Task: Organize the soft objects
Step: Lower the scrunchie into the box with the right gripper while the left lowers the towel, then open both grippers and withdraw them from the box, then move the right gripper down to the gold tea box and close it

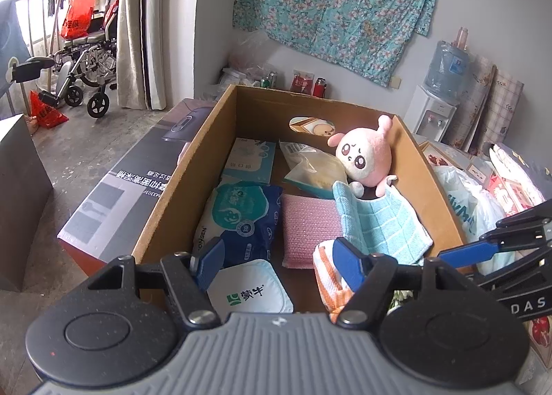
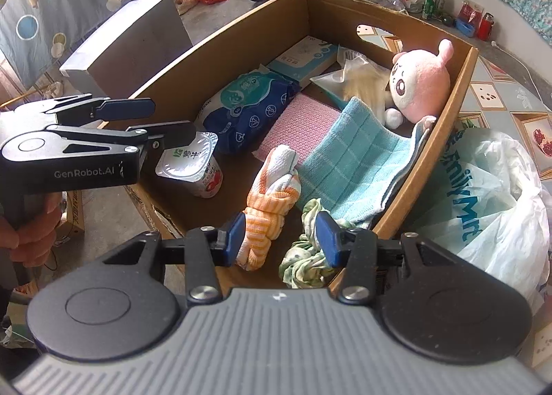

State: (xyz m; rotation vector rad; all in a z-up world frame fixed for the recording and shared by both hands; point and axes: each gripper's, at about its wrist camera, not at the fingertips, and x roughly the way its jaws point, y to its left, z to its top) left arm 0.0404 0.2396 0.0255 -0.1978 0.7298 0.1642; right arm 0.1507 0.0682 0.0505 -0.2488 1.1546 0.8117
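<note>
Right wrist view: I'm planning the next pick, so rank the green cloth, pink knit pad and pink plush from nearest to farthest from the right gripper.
1. Green cloth, crumpled at the right gripper's right finger.
2. Pink knit pad, mid-box.
3. Pink plush, far right corner.

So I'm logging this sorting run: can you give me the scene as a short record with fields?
container: cardboard box, open top
back corner: pink plush toy
middle: blue cloth over pink cloth
near end: orange striped cloth, green patterned cloth
other contents: wipes pack, yogurt cup
left gripper: open, empty, over the yogurt cup
right gripper: open, holding nothing, above the near-end cloths
</note>
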